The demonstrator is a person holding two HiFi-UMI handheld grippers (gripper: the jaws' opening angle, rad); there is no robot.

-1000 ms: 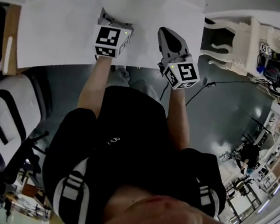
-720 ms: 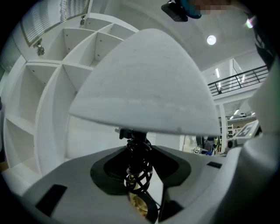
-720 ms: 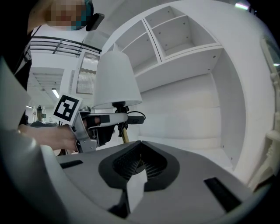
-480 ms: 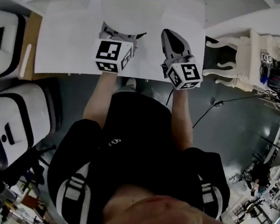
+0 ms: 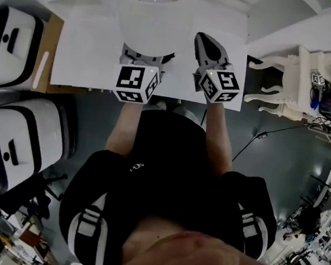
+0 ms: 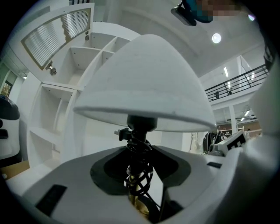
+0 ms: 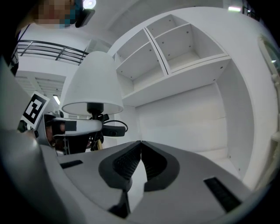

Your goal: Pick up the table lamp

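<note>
The table lamp has a white cone shade (image 6: 144, 87), a brass stem and a black cord wound round the stem (image 6: 139, 173). My left gripper (image 6: 140, 183) is shut on that stem just under the shade and points level. In the head view the shade (image 5: 154, 9) sits above the left gripper (image 5: 143, 58). My right gripper (image 5: 206, 44) hangs to the right of the lamp, apart from it. Its jaws meet with nothing between them (image 7: 141, 146). From the right gripper view the lamp (image 7: 92, 83) and the left gripper (image 7: 74, 127) show at the left.
A white tabletop (image 5: 80, 48) lies under both grippers. White open shelves (image 7: 183, 48) stand behind it. Two white-and-black cases (image 5: 10, 141) stand at the left, and an ornate white piece of furniture (image 5: 290, 78) at the right. A person's body fills the lower head view.
Both grippers have risen. The lamp went up with the left gripper, and its shade has come into the top of the head view.
</note>
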